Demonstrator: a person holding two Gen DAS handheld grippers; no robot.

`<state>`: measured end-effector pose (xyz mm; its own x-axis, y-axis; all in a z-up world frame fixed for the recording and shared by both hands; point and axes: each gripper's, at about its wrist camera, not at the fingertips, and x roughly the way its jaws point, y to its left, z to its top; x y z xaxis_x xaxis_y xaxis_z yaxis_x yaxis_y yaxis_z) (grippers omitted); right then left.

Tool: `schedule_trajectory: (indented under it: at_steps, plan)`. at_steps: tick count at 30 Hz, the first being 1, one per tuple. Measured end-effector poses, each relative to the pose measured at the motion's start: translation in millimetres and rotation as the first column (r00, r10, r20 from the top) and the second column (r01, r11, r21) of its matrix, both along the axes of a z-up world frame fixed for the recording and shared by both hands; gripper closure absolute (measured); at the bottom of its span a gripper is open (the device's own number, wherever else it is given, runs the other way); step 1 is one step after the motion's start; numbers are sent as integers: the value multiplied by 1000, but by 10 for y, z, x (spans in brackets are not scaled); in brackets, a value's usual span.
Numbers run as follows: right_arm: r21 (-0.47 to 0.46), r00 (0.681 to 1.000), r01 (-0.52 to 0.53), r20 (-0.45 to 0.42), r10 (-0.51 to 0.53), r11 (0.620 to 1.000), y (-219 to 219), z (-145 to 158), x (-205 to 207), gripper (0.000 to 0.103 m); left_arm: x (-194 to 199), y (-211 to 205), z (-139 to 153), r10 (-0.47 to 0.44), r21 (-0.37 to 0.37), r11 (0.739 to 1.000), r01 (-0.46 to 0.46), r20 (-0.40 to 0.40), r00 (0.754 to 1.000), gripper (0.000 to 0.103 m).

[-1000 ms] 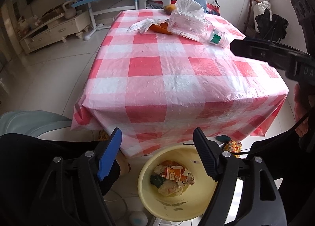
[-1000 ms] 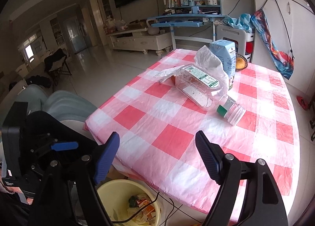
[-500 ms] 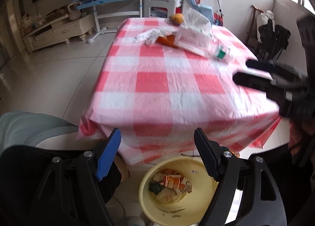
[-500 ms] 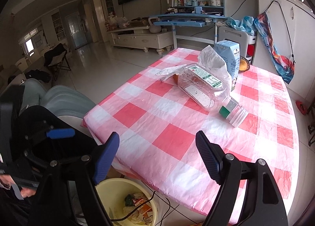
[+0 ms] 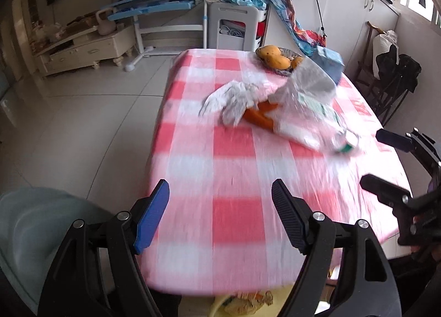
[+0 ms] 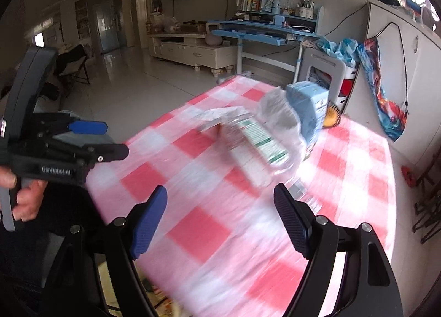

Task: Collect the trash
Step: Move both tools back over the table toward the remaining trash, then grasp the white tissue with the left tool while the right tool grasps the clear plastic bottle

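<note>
Left wrist view alone shows crumpled wrapper [image 5: 234, 99], mangoes [image 5: 273, 59].

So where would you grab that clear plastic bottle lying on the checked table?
Probably across its body, near the label. The plastic bottle lies on its side with its cap end toward the near edge of the table, so fingers coming down from above could straddle the round sides. The right gripper is open, empty and nearest. A plastic bag crowds the far end.
</note>
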<state>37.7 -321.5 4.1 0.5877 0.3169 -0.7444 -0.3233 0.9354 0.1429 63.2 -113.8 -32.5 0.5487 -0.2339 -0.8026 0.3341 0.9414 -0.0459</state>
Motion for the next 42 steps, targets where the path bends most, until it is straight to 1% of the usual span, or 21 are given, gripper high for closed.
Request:
schedule_trajectory:
  at_steps: [3,5,8,10,13,15,19,22,24,25,26,27,28,30,31,33,35,37,38,40,42]
  plan:
    - [9,1000,20,-11,-19,1000,-81,-108,173,27,349,-186,-27,-31,5,1000,31,-7,999,30]
    - [20,999,34,-24,-33,999,-119,-182,293,27,649,-374,-85,-57,28,998,57,-10,998,30]
    - [17,999,22,-26,-22,1000,-112,-241,409,27,1003,-585,-203,-66,64,996,67,-9,998,30]
    - [11,1000,12,-27,-12,1000,-108,-281,461,27,1236,-700,-311,-67,76,995,69,-33,997,30]
    - [10,999,6,-33,-5,1000,-115,-316,493,27,1461,-873,-430,-97,110,989,102,-48,994,30]
    - [12,1000,-1,-30,1,1000,-106,-318,503,27,1580,-1000,-515,-119,160,979,124,-41,992,30]
    - [2,999,-36,-20,36,999,-64,-314,532,27,1699,-1112,-656,-148,229,961,158,-62,987,30]
    - [4,999,-46,-17,46,999,-75,-323,584,27,1766,-1106,-657,-161,216,961,172,-67,985,31]
    - [9,999,-47,-19,47,999,-78,-337,619,27,1835,-1079,-672,-160,208,963,172,-75,984,37]
    - [10,999,-50,-22,50,999,-68,-344,642,27,1859,-1058,-670,-156,187,968,169,-84,984,47]
    - [8,998,-51,-22,51,999,-62,-349,659,27,1897,-1024,-658,-152,150,975,167,-104,983,54]
    - [1,998,-54,-21,54,999,-46,-353,673,27,1927,-1008,-653,-150,125,978,164,-118,982,68]
    - [-7,998,-53,-22,53,999,-41,-357,686,27,1950,-1003,-642,-142,127,979,157,-121,982,84]
    - [-17,999,-49,-25,48,999,-42,-363,706,27,1974,-981,-644,-139,106,982,154,-137,981,91]
    - [-20,999,-44,-27,44,999,-48,-363,707,28,1983,-962,-634,-133,84,986,146,-144,981,94]
    - [-27,999,-33,-29,33,999,-75,-357,697,34,1955,-929,-581,-127,73,988,137,-129,983,94]
    - [11,999,-32,-35,32,999,-144,-322,695,45,1912,-883,-520,-122,54,990,129,-116,986,95]
    - [48,998,-36,-43,38,998,-195,-297,682,50,1849,-798,-421,-110,22,993,113,-107,988,95]
    - [49,999,-29,-43,31,998,-217,-294,670,52,1798,-751,-365,-105,7,994,106,-102,989,95]
    - [21,999,7,-41,-7,1000,-240,-324,668,52,1654,-674,-248,-102,-19,995,101,-86,991,95]
    - [-3,998,37,-49,-37,999,-257,-361,682,45,1521,-635,-156,-106,-28,994,104,-69,992,95]
